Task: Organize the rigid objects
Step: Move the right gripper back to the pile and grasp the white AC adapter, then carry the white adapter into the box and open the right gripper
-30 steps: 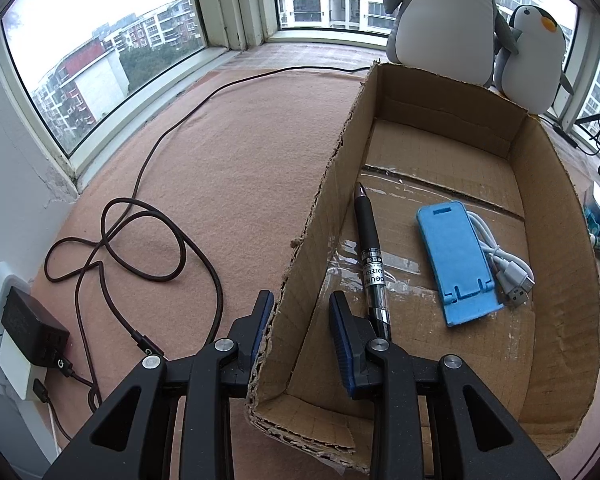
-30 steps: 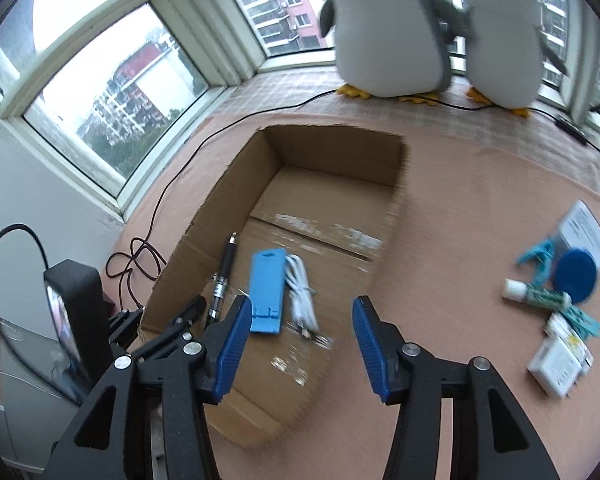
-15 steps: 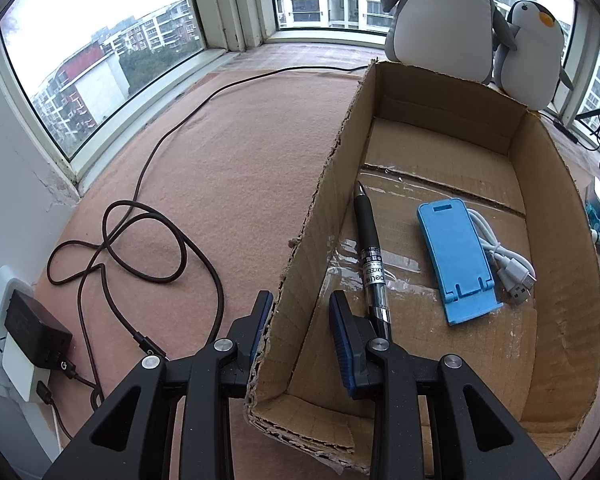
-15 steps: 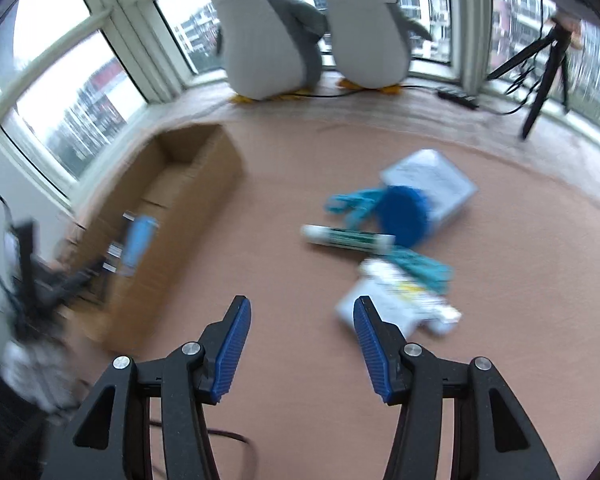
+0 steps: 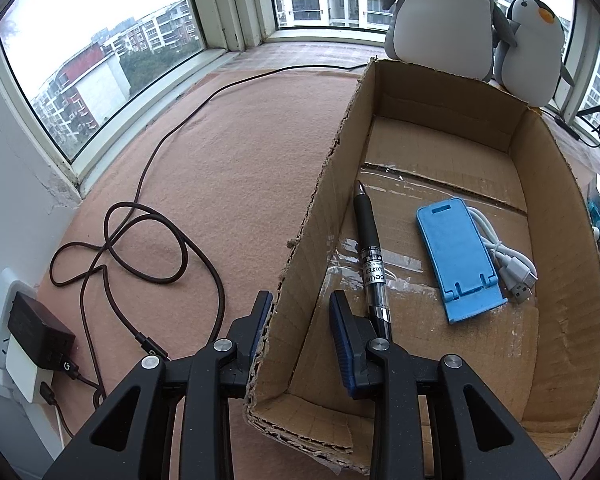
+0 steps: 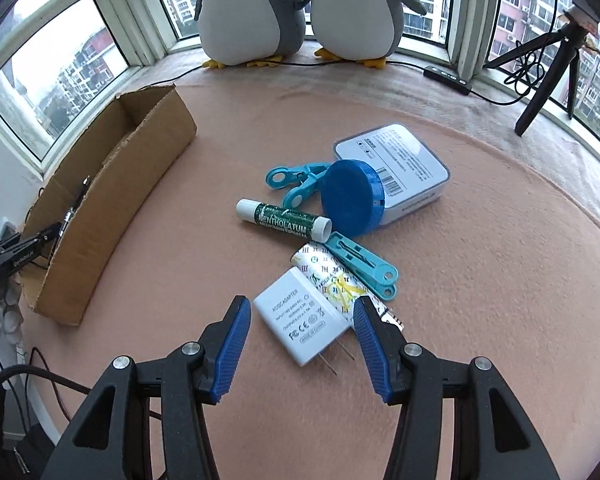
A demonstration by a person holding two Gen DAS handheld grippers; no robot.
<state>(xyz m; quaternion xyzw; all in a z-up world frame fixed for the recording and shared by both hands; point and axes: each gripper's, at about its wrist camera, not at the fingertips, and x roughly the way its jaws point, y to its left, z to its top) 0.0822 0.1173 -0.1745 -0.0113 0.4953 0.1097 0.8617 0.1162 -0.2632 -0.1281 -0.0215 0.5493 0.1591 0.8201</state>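
The white AC/DC adapter (image 6: 300, 322) lies on the pink mat (image 6: 480, 280) between the spread, empty fingers of the right gripper (image 6: 302, 346), beside a lip balm stick (image 6: 284, 222), while the left gripper (image 5: 302, 320) stays clamped on the cardboard box (image 5: 296, 280) wall.

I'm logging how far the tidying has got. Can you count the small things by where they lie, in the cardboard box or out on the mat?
In the cardboard box: 3 (pen, blue phone stand, white cable)
On the mat: 7 (white case, blue lid, lip balm, 2 teal clips, patterned packet, white plug adapter)
Total: 10
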